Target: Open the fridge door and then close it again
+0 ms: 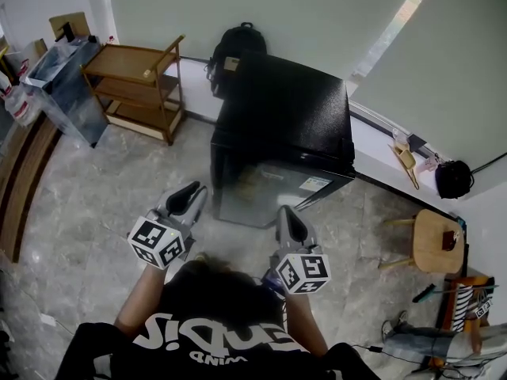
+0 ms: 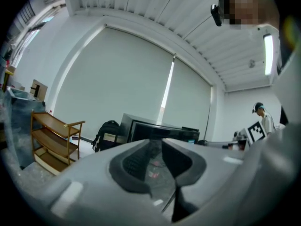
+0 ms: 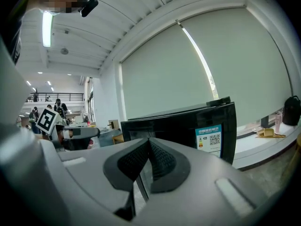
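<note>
Step in hand: approach to the fridge door (image 1: 252, 200). I judge opening has not begun, because the door looks flush with the cabinet.

1. Position. The black mini fridge (image 1: 285, 113) stands on the floor (image 1: 111, 196) against the wall, directly ahead of me, with its front facing me. Both claws hang just short of the door and touch nothing.
2. Claw state. The left claw (image 1: 191, 191) stands at a narrow gap with nothing between its pads. The right claw (image 1: 287, 213) has its tips together and is empty.
3. Grip point. No view shows a handle, and I cannot tell the hinge side. The energy label (image 1: 315, 184) sits near the door's right edge. I find the free edge or a recess before I commit.
4. Method. I use one claw only. I widen it enough to take the door edge, slide one jaw behind the lip and close firmly. I pull along the door's arc, not straight back, so the light fridge does not slide.
5. Risk. The glossy door face gives poor grip, so I avoid pinching flat panel.
</note>
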Tool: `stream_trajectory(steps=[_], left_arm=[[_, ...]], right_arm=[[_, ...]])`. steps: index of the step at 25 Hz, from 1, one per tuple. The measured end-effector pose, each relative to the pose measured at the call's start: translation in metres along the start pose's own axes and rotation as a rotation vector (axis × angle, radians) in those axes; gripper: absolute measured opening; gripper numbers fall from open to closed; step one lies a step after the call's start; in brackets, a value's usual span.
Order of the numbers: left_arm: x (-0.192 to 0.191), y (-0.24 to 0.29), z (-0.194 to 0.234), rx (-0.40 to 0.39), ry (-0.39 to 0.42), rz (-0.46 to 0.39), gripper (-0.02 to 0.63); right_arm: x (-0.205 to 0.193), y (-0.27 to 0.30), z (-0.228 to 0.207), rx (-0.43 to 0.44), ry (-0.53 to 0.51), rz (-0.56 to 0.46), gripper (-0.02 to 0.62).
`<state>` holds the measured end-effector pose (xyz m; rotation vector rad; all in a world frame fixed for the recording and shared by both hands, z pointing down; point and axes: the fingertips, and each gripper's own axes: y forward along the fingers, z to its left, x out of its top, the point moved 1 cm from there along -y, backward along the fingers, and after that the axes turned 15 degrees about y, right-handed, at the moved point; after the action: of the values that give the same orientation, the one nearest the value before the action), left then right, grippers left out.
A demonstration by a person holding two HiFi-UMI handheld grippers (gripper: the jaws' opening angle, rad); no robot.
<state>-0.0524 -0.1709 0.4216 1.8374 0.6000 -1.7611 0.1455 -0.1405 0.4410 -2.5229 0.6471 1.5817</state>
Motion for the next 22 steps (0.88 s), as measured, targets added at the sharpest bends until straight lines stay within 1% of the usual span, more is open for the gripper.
stream_trajectory(steps=[2, 6, 8, 18, 22], left_arm=[[-0.003, 0.005, 0.003, -0.016, 0.0, 0.007, 0.106], [-0.008, 0.012, 0.01, -0.041, 0.003, 0.014, 0.228], [-0.01, 0.016, 0.013, -0.047, 0.013, 0.012, 0.253], [-0.022, 0.041, 0.026, -0.06, 0.045, 0.033, 0.258], [-0.027, 0.052, 0.03, -0.077, 0.057, 0.047, 0.258]], right_arm=[[-0.001, 0.005, -0.001, -0.005, 0.003, -0.003, -0.003], [0.001, 0.015, 0.002, -0.003, 0.0, -0.012, -0.003], [0.002, 0.018, 0.002, -0.002, -0.002, -0.016, -0.003], [0.005, 0.024, -0.001, -0.005, -0.004, -0.021, -0.003], [0.002, 0.023, -0.002, -0.014, -0.002, -0.012, -0.003]])
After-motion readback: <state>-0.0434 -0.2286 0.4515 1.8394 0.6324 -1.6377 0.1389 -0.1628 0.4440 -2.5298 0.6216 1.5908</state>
